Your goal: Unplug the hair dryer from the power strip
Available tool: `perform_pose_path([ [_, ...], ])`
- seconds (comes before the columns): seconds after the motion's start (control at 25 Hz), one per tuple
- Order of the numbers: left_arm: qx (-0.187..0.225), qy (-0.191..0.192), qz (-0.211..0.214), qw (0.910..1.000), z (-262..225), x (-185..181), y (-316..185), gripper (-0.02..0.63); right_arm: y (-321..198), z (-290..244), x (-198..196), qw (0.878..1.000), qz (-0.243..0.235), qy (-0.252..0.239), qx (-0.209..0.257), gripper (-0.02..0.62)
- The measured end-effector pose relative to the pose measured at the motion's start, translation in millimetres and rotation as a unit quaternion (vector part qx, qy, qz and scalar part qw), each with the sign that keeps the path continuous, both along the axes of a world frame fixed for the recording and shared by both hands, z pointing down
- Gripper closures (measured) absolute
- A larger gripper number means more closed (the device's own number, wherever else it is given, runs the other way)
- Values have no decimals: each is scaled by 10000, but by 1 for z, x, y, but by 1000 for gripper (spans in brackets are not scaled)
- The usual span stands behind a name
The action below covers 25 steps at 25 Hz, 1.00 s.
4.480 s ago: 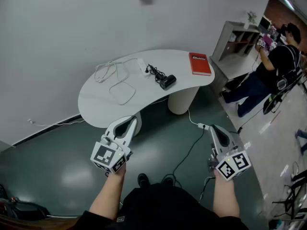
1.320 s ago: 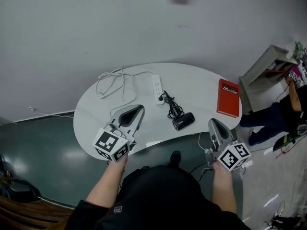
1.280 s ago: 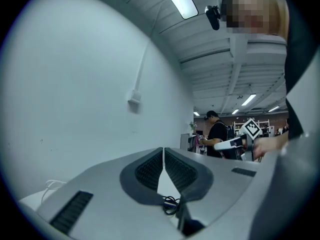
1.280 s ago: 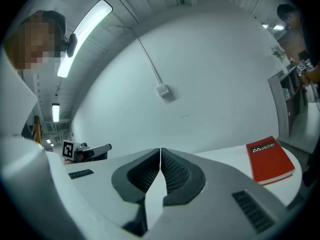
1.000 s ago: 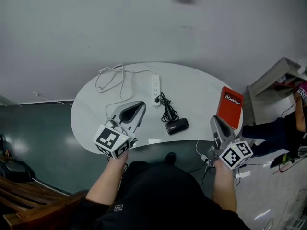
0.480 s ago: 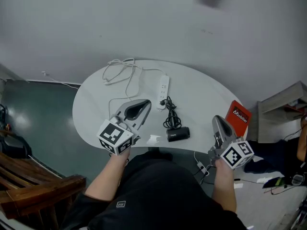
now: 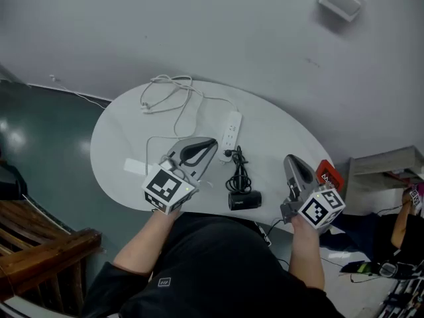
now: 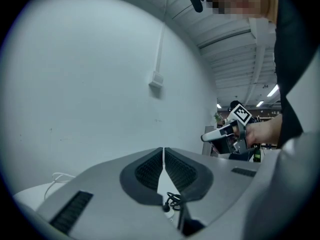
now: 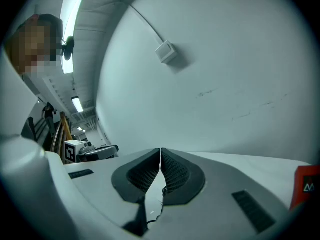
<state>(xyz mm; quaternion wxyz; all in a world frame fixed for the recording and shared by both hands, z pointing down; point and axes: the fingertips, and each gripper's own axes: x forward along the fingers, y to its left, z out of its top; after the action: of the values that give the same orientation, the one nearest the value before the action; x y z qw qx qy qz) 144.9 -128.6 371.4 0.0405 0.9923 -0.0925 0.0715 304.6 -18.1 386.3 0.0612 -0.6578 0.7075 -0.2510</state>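
Left gripper (image 7: 209, 146), right gripper (image 7: 290, 160): jaws together, empty. Hair dryer (image 7: 244, 200) between them; plug (image 7: 227, 154) in power strip (image 7: 231, 130) beside left tip. Plug likely rigid, light: pinch body, not floppy cord (image 7: 238, 175).

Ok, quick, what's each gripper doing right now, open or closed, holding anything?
Left gripper: closed, jaws together, holding nothing.
Right gripper: closed, jaws together, holding nothing.
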Motion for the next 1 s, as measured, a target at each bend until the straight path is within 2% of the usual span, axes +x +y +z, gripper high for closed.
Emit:
perform_pose_path([
  [0.28,-395,-267,-282,9985,40,0,-14,588,-37,14,-12,9977,-615,-85,-263,560],
  [0.56,-879,-522,-955,9902,78,0,-7,588,-67,31,-13,9883,-1419,-174,-527,560],
  [0.84,-1198,-808,-1034,9841,120,13,14,582,-81,46,-28,9792,-1900,-325,-637,560],
  [1.0,-1255,-1051,-1102,9803,148,18,21,445,-78,54,-32,9752,-2038,-343,-797,560],
])
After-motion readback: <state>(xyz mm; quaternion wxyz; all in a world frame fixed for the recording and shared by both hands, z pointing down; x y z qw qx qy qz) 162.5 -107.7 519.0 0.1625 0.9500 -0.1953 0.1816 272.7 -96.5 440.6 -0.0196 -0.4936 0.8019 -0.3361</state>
